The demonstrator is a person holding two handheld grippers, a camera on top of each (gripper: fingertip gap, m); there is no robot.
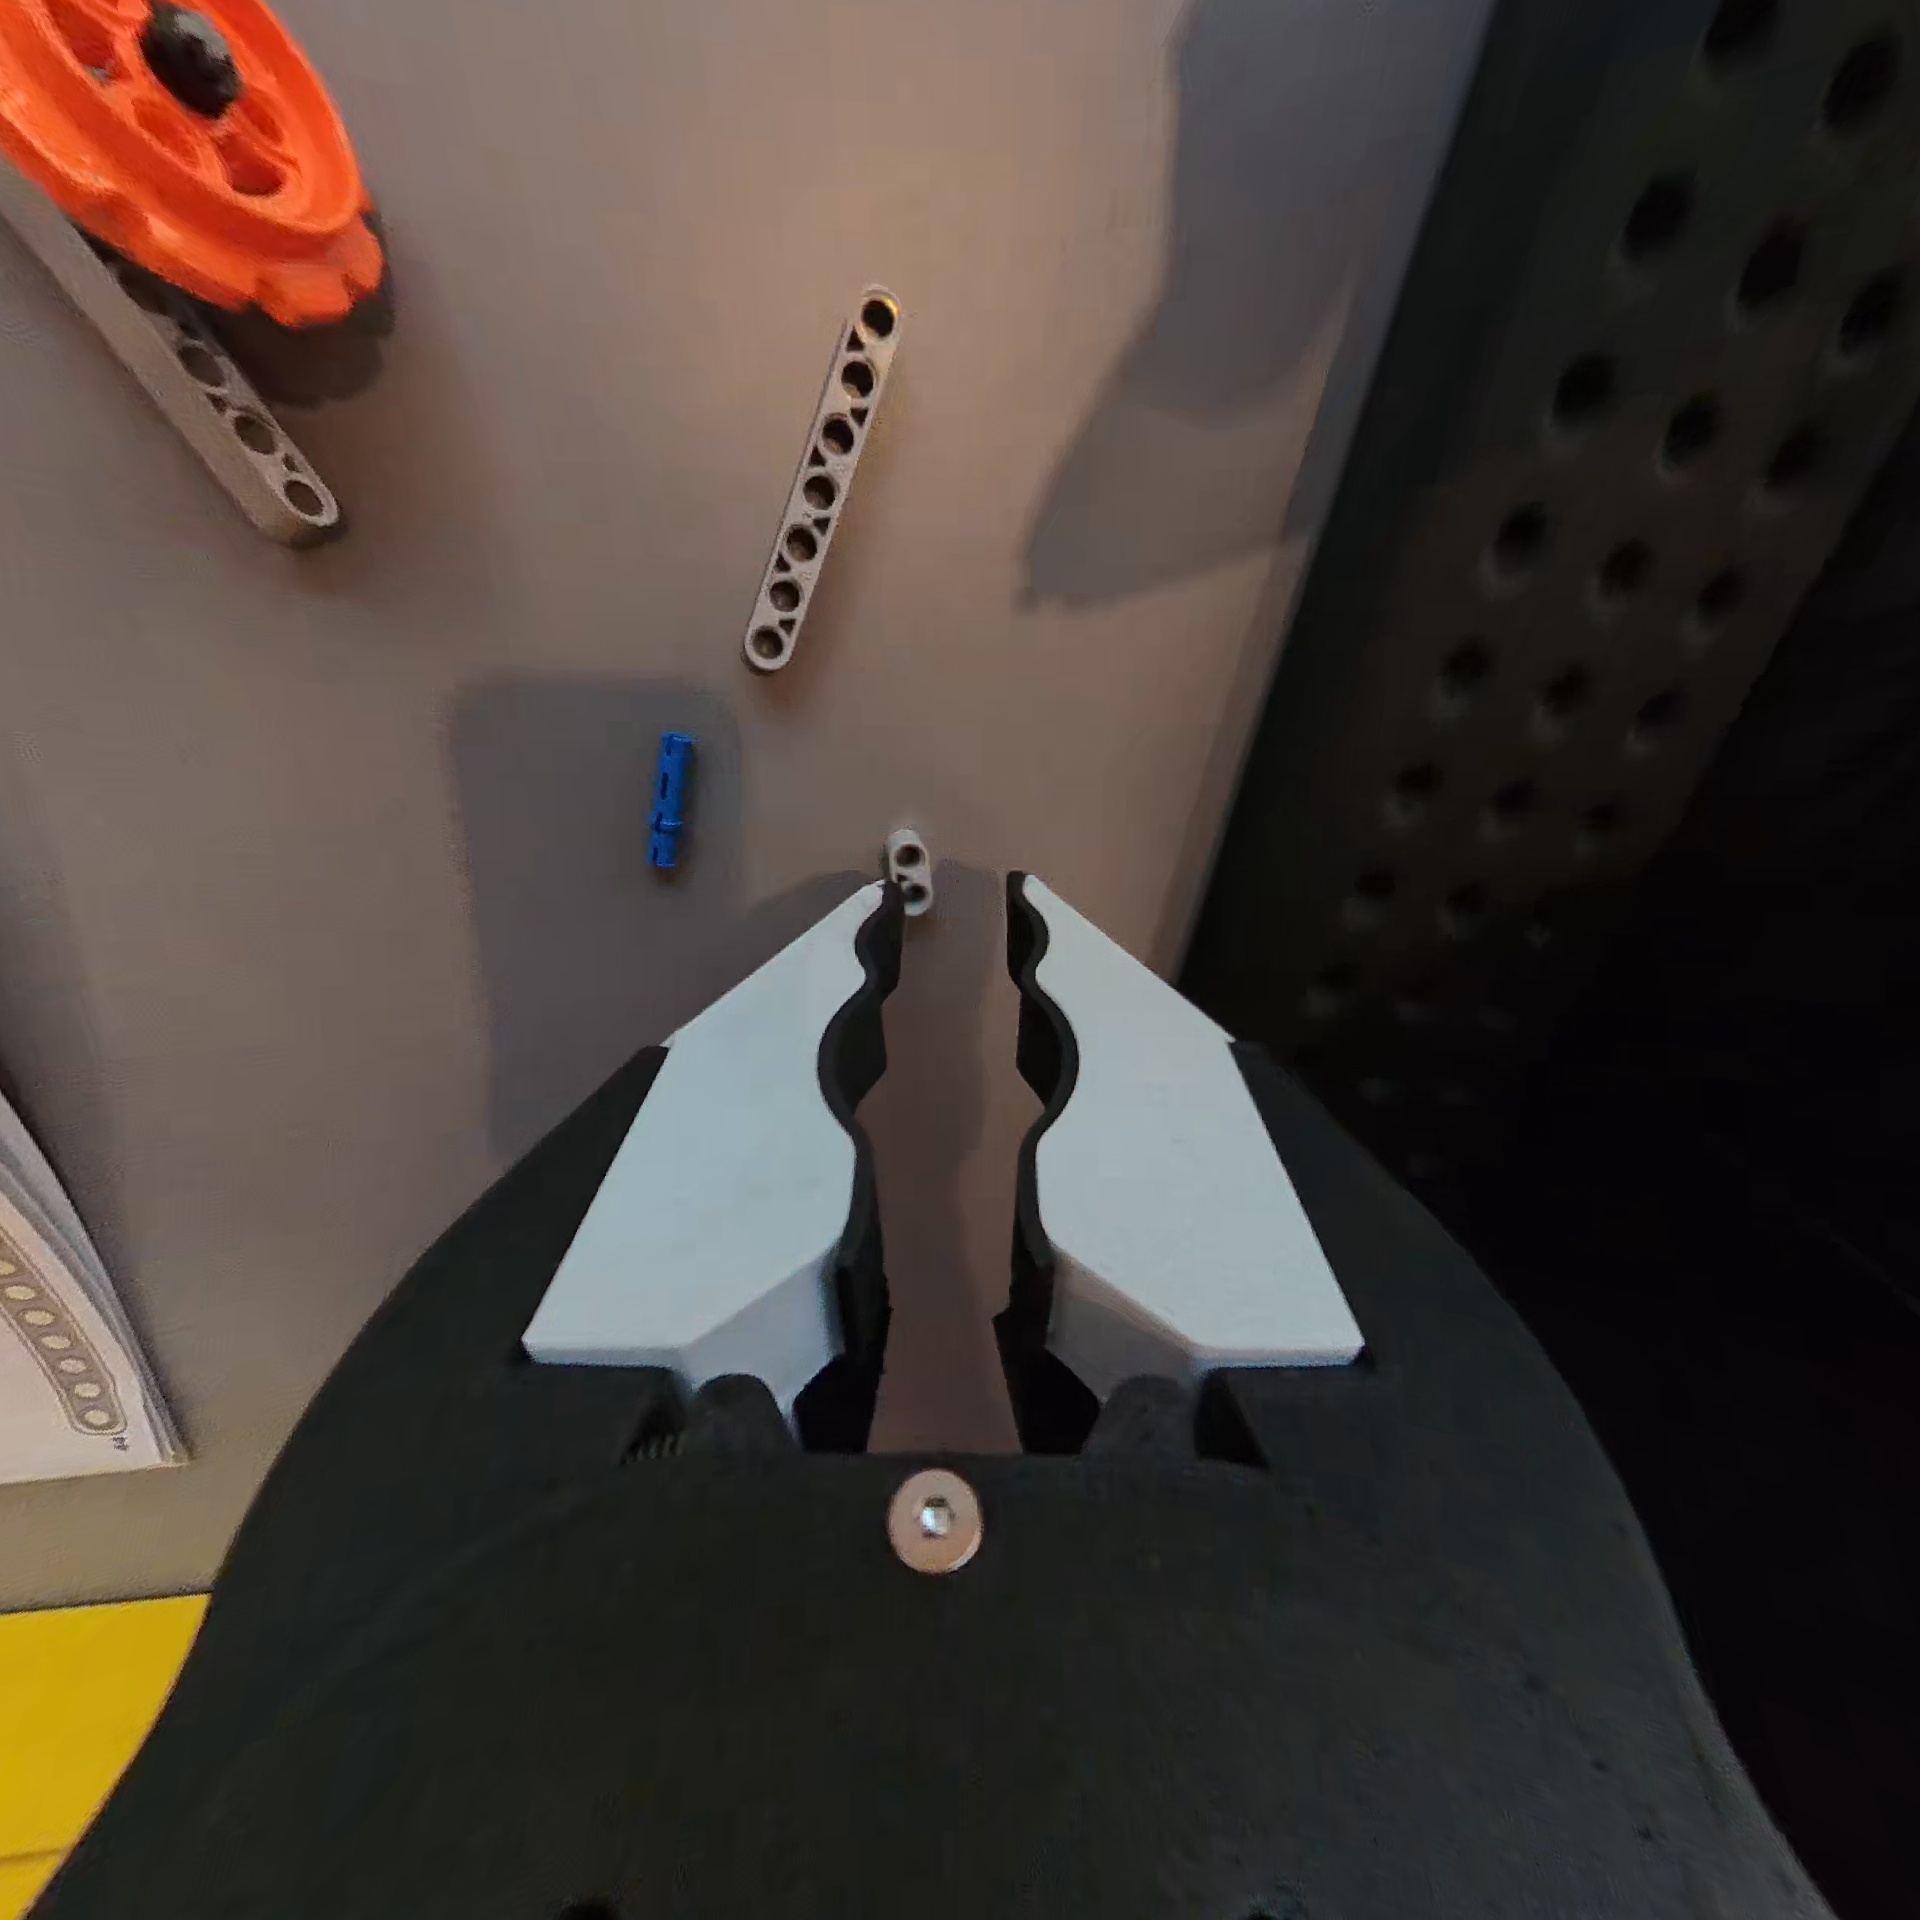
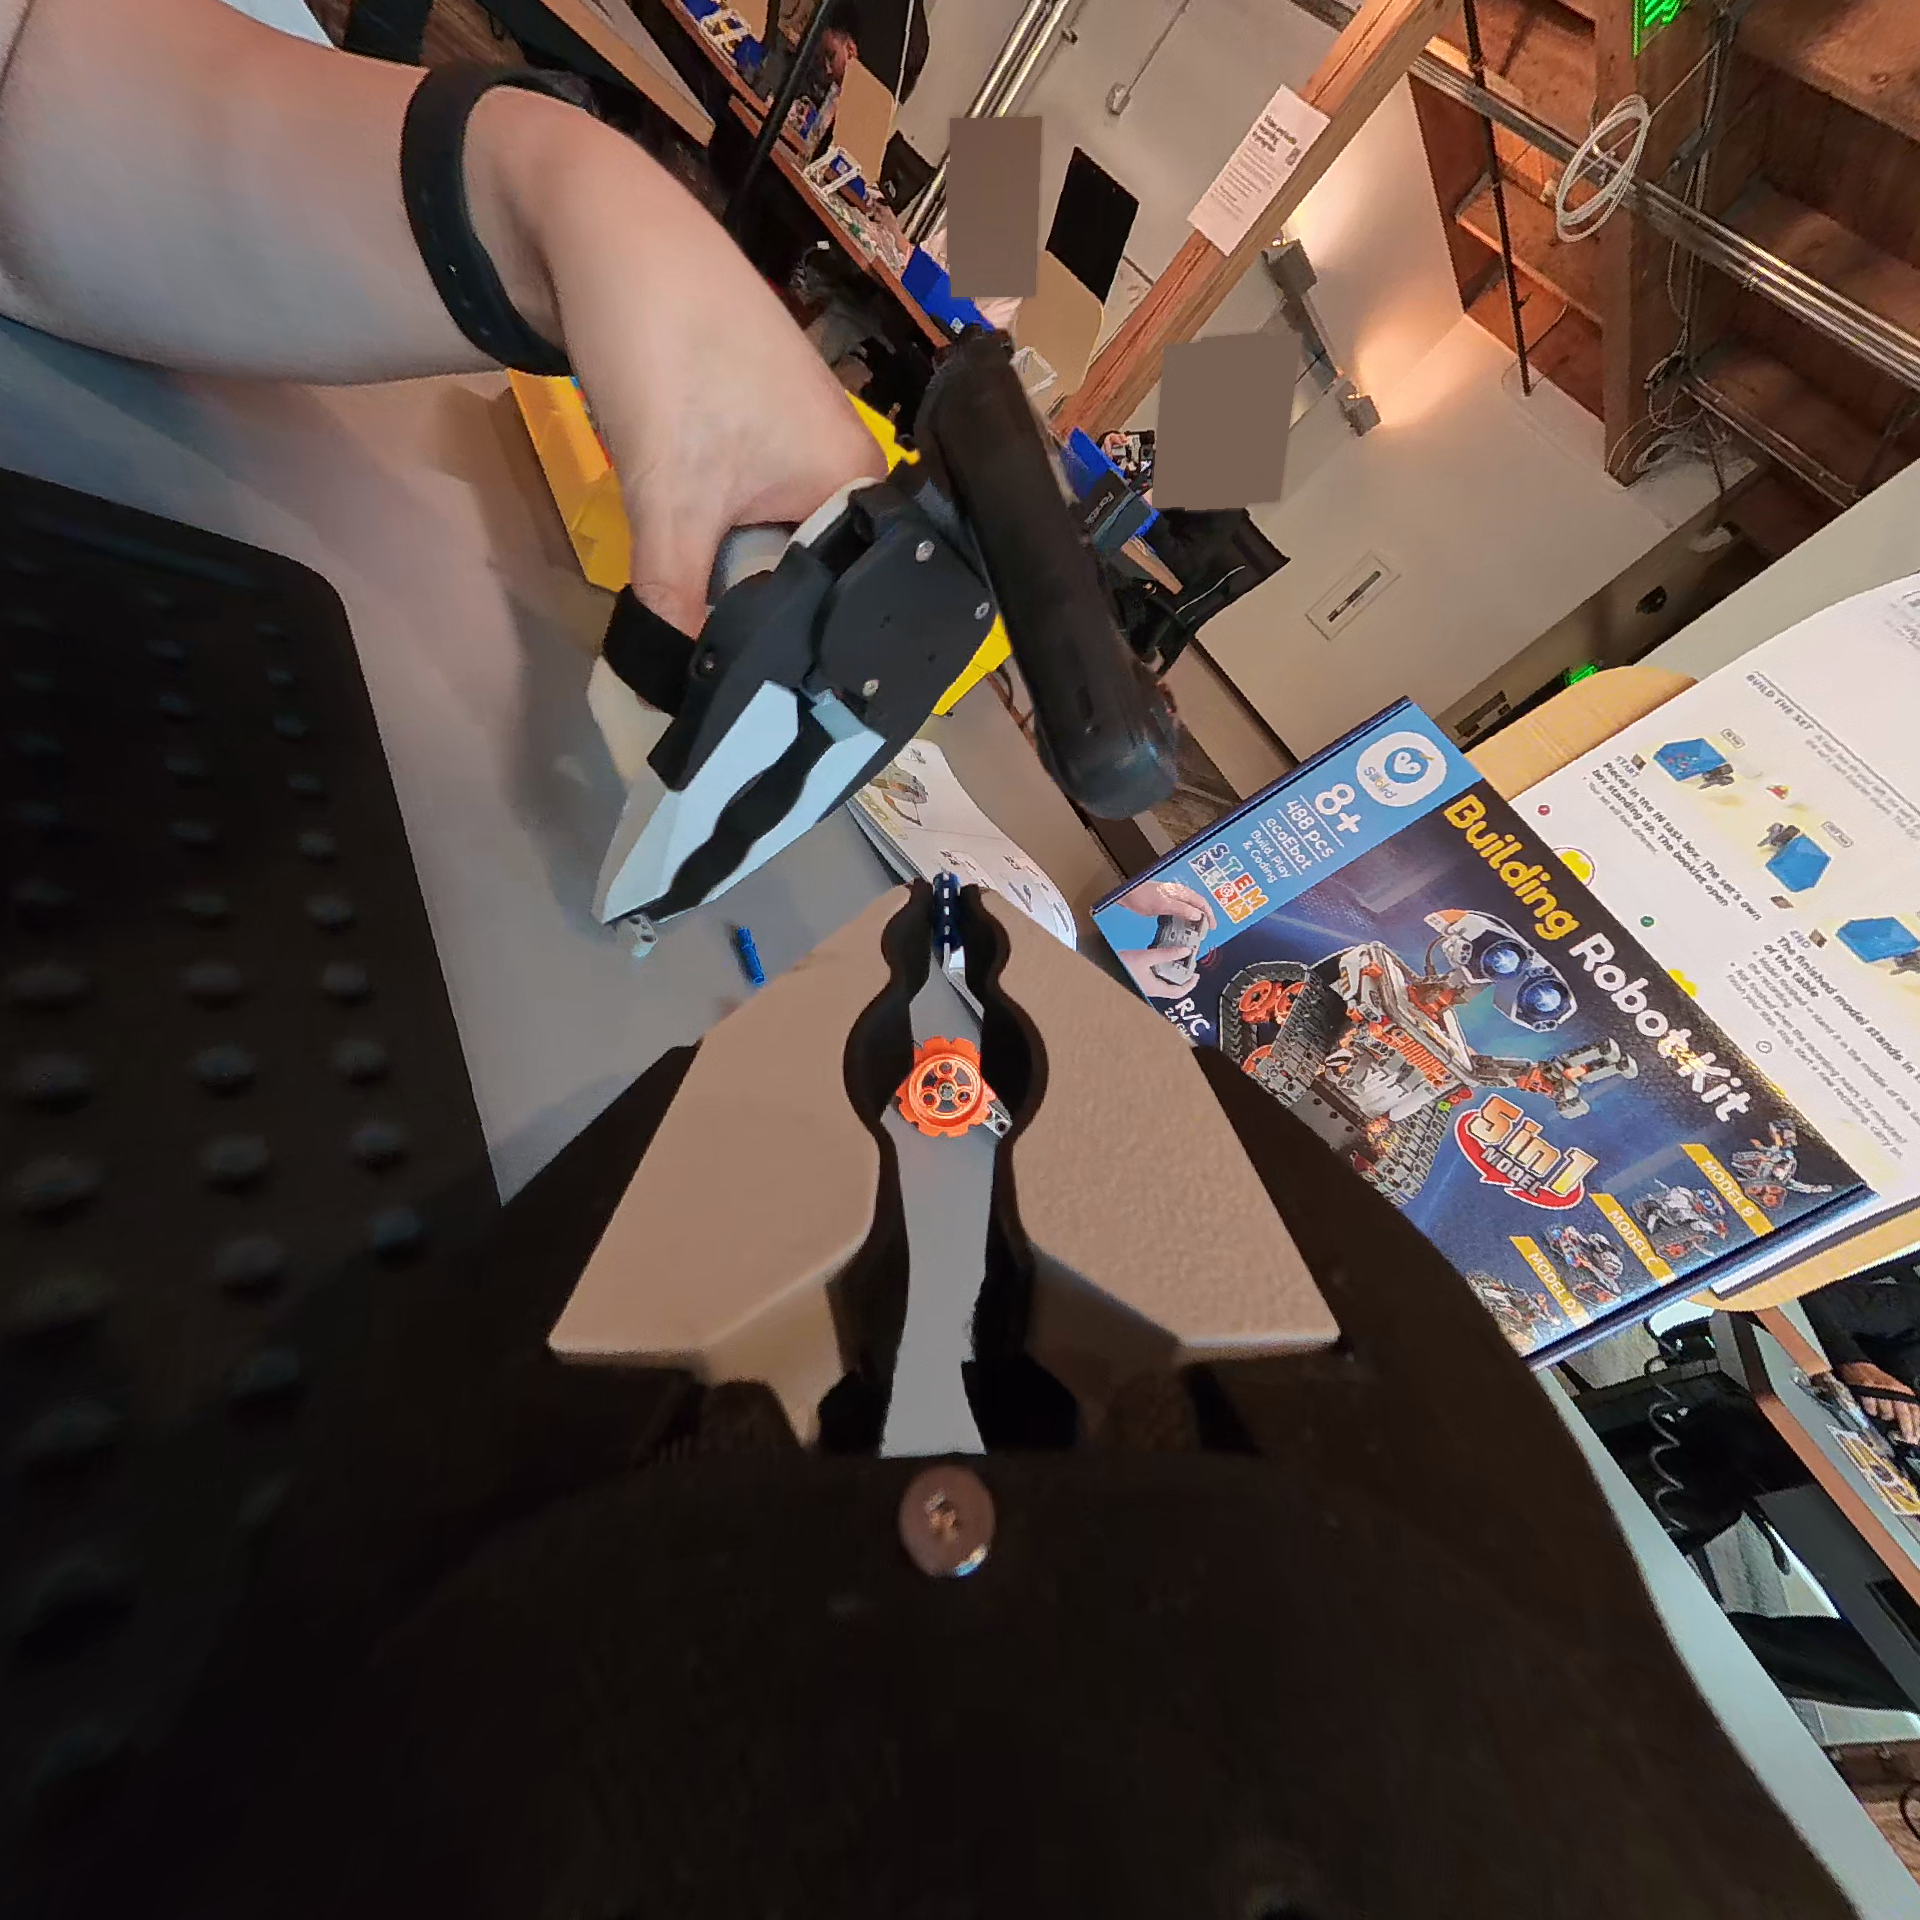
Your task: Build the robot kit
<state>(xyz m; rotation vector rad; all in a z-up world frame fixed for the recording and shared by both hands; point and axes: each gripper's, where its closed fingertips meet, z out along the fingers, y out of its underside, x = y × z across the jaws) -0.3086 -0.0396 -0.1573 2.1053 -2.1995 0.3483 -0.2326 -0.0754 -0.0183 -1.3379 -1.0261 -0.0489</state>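
My left gripper (image 1: 954, 891) is open and low over the grey table (image 1: 623, 208). A small grey two-hole connector (image 1: 911, 871) lies at its left fingertip, not between the jaws. A blue pin (image 1: 670, 800) lies to the left, and a grey holed beam (image 1: 824, 483) lies farther ahead. An orange wheel (image 1: 177, 145) sits on a second grey beam (image 1: 244, 426) at the top left. My right gripper (image 2: 945, 906) is shut on a dark blue pin (image 2: 945, 914), above the orange wheel (image 2: 940, 1086). The right wrist view also shows the left gripper (image 2: 634, 920) over the connector (image 2: 639, 935).
A black dimpled mat (image 1: 1610, 520) borders the table on one side. An open booklet (image 1: 52, 1330) and a yellow box (image 1: 83, 1714) lie on the other. A blue kit box (image 2: 1455, 1039) and a printed sheet (image 2: 1766, 831) lie beyond the wheel. About 15 cm separates my left fingertips from my right.
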